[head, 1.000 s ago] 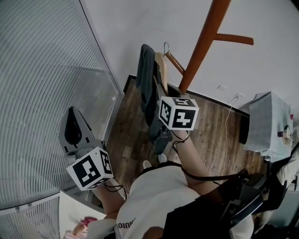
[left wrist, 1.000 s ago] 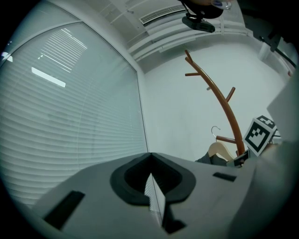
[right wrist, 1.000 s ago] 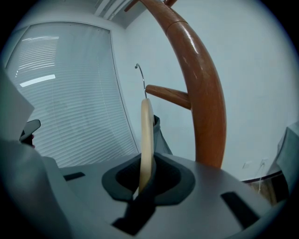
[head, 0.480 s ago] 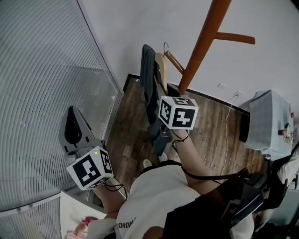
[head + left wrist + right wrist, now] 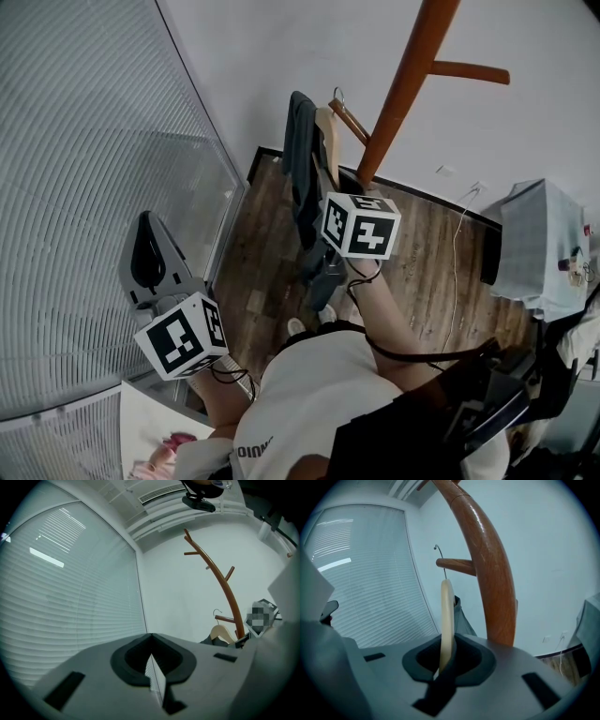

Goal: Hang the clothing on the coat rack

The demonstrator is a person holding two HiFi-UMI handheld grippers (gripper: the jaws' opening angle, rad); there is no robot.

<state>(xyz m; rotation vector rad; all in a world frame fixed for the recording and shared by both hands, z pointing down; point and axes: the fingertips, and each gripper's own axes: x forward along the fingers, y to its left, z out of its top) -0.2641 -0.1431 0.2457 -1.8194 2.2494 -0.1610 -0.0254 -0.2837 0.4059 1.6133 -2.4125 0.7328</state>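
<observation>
A brown wooden coat rack (image 5: 403, 94) rises in front of the white wall, with a short peg (image 5: 457, 566) on its left side. My right gripper (image 5: 443, 667) is shut on a pale wooden hanger (image 5: 446, 616) that carries a dark grey garment (image 5: 302, 178). The hanger's wire hook (image 5: 439, 557) stands at that peg with its curve above it; I cannot tell whether it rests on the peg. My left gripper (image 5: 145, 230) hangs low at the left, away from the rack. It is shut, with nothing between its pads (image 5: 157, 679). In the left gripper view the hanger (image 5: 220, 632) shows beside the rack (image 5: 225, 588).
A glass wall with blinds (image 5: 84, 187) runs along the left. A grey-covered object (image 5: 539, 244) stands at the right, and a thin cable (image 5: 457, 253) lies on the wood floor (image 5: 422, 262). The person's body fills the lower middle of the head view.
The right gripper, with hanger and garment, has shifted slightly right toward the rack's pole. The left gripper has stayed still.
</observation>
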